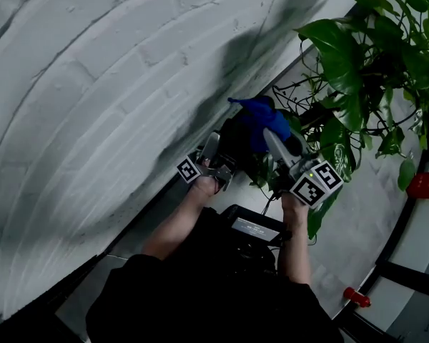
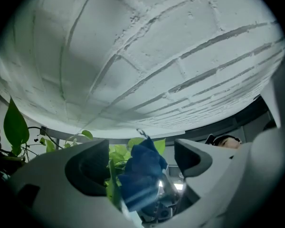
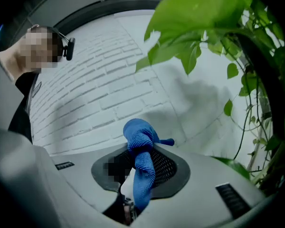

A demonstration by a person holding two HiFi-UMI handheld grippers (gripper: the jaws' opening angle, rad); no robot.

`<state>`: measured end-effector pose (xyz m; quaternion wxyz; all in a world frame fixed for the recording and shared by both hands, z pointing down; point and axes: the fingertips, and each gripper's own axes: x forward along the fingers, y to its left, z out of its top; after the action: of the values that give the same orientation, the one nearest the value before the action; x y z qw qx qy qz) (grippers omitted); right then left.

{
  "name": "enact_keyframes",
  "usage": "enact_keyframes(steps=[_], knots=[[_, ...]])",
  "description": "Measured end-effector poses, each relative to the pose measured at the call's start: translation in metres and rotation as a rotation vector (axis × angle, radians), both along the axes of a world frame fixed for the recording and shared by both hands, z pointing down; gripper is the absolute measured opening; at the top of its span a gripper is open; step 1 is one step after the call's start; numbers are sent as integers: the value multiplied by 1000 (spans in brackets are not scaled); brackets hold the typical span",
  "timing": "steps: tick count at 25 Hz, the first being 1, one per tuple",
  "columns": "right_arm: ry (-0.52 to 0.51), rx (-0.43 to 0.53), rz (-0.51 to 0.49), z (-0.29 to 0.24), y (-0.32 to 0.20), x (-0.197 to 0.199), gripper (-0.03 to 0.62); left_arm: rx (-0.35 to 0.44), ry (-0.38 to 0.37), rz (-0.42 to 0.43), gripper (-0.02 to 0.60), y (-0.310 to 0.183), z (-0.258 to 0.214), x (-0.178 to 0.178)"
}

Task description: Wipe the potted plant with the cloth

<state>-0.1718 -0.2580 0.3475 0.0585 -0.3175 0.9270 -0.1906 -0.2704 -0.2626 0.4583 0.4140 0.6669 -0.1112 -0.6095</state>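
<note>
The right gripper [image 3: 141, 175] is clenched on a blue, finely ribbed microfibre cloth [image 3: 138, 137]. The cloth runs lengthwise between the dark mesh-textured pads, and a bunched knob of it stands out past the fingertips. The left gripper [image 2: 141, 160] is released, its smooth grey jaws well apart with nothing pinched. Looking along them, the blue cloth and a thin pale-green leaf [image 2: 115, 158] sit in the gap, the leaf just beside the left pad and close against the cloth. From the head view both grippers are held near each other in front of the person, next to a white painted brick wall [image 1: 93, 84] whose mortar lines show as shallow grooves. The potted plant with broad, glossy, heart-shaped green leaves on thin dark trailing stems [image 1: 357, 70] spreads ahead and to the right of the grippers. That puts the cloth-bearing right gripper on the nearer side, with its lowest leaves hanging just beside that gripper. The pot itself, and what it stands on, cannot be made out in the dark patch behind the cloth. Wiping looks to be at its start or between leaves. The next stroke probably turns on the open left gripper steadying a limp leaf while the cloth's bunched end is drawn along the leaf's length, since the soft blades and slender stems would bend away from one-sided pressure.
</note>
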Motion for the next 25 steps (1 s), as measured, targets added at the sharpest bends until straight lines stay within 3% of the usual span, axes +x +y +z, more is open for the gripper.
enact_keyframes(steps=[5, 10, 14, 19, 25], knots=[[21, 70, 198, -28, -8, 68, 95, -26, 6, -17, 462, 6, 8, -10], [168, 53, 297, -7, -7, 98, 96, -24, 22, -17, 462, 12, 6, -16], [284, -19, 229, 41, -4, 72, 97, -17, 46, -16, 462, 16, 3, -19], [314, -105, 86, 91, 6, 19, 95, 4, 45, -11, 461, 20, -3, -20], [347, -128, -65, 115, 23, -35, 97, 19, 31, -15, 460, 23, -7, -23]])
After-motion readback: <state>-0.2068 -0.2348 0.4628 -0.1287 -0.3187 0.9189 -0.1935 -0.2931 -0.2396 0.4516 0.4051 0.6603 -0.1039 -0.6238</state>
